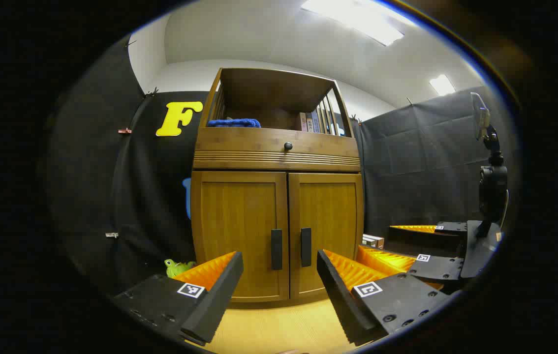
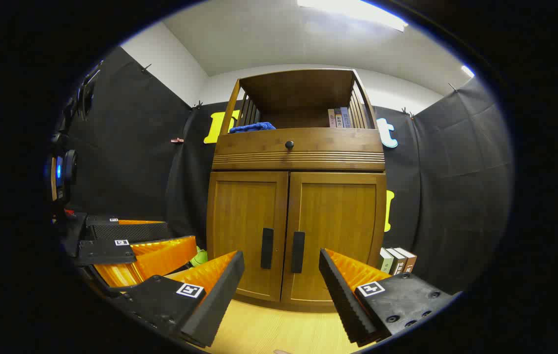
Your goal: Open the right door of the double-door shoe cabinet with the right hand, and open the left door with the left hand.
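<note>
A: Which step is being worked on?

B: The approach, it is judged. Both doors of the shoe cabinet point(image 2: 296, 206) are being seen closed: the right door point(image 2: 334, 236) and the left door point(image 2: 247, 231) are meeting at the centre seam, so nothing is being counted as done yet.

A: How is each hand-held gripper being held?

B: The right hand-held gripper point(image 2: 281, 290) is being kept released, its jaws spread wide with nothing between them. The left hand-held gripper point(image 1: 279, 290) is likewise being kept released and empty. In the right gripper view the left one is also being seen low at about 8 o'clock; in the left gripper view the right one is being seen at about 4 o'clock.

A: Where are the handles being found relative to them?

B: In the right gripper view the right handle point(image 2: 298, 251) is being framed at 12 o'clock, just above the gap of the jaws, apart from both fingers. In the left gripper view the left handle point(image 1: 276, 249) is being framed the same way, also untouched.

A: What is being called for next?

B: The right hand-held gripper is probably being required to be advanced until the right handle is sitting between the fingers, then clenched and drawn back along the door's arc. The neighbouring handle is standing just beside it, so careful aim is being asked for.
</note>
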`<state>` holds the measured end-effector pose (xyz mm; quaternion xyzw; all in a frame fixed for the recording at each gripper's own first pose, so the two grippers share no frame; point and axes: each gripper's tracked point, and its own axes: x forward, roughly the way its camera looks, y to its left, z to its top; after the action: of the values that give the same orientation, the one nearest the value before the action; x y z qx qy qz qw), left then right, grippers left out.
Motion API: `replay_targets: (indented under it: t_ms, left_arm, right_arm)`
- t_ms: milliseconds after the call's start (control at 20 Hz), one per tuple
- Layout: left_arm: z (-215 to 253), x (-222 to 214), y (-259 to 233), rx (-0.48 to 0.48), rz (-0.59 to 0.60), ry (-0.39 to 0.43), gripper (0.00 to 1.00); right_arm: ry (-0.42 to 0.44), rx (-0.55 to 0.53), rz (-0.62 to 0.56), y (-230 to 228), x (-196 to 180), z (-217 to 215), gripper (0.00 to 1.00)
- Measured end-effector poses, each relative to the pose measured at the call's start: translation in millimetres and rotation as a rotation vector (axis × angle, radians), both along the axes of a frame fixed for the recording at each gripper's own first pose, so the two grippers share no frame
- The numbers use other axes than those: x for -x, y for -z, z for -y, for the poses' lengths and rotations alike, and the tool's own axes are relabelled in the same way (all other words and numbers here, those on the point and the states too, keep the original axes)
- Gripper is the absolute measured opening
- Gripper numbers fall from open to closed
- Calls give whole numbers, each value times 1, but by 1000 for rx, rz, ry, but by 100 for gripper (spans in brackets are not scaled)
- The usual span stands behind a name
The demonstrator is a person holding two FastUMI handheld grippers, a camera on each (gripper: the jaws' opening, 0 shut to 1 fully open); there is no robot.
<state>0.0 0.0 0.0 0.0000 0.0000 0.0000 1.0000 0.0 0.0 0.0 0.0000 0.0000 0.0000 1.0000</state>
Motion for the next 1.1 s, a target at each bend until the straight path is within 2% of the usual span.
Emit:
replay_targets:
  t_ms: [1100]
  left_arm:
    - [-21, 3, -1, 36, 14, -55, 94]
  right_arm:
    - [-3, -2, -16, 7, -3, -3, 97]
